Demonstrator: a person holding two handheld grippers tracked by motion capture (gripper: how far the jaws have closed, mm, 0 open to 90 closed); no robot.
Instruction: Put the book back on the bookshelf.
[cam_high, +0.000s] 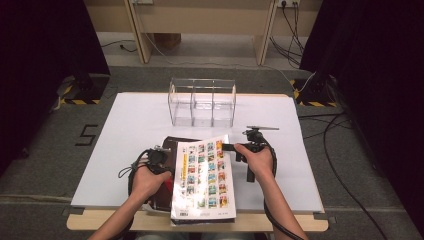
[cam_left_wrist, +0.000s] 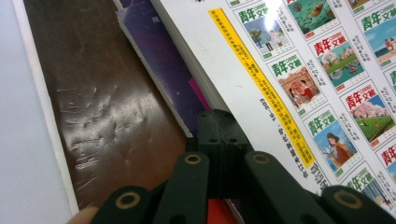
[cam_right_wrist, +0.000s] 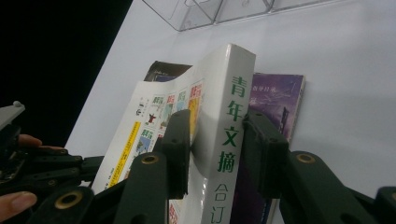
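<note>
The right gripper (cam_right_wrist: 217, 154) jaws clamp the spine of the thick white bound magazine volume (cam_right_wrist: 224, 140), tilting it up off the stack. The left gripper (cam_left_wrist: 219, 154), jaws pressed together, pins the purple book (cam_left_wrist: 161, 70) and brown glossy book (cam_left_wrist: 98, 107) beneath. The clear acrylic three-compartment organiser (cam_high: 202, 101) stands empty behind, likely the destination.

Thick white magazine volume (cam_high: 205, 175) with colourful cover grid, tilted up atop purple book (cam_right_wrist: 275, 105) and brown book (cam_left_wrist: 102, 107)
</note>
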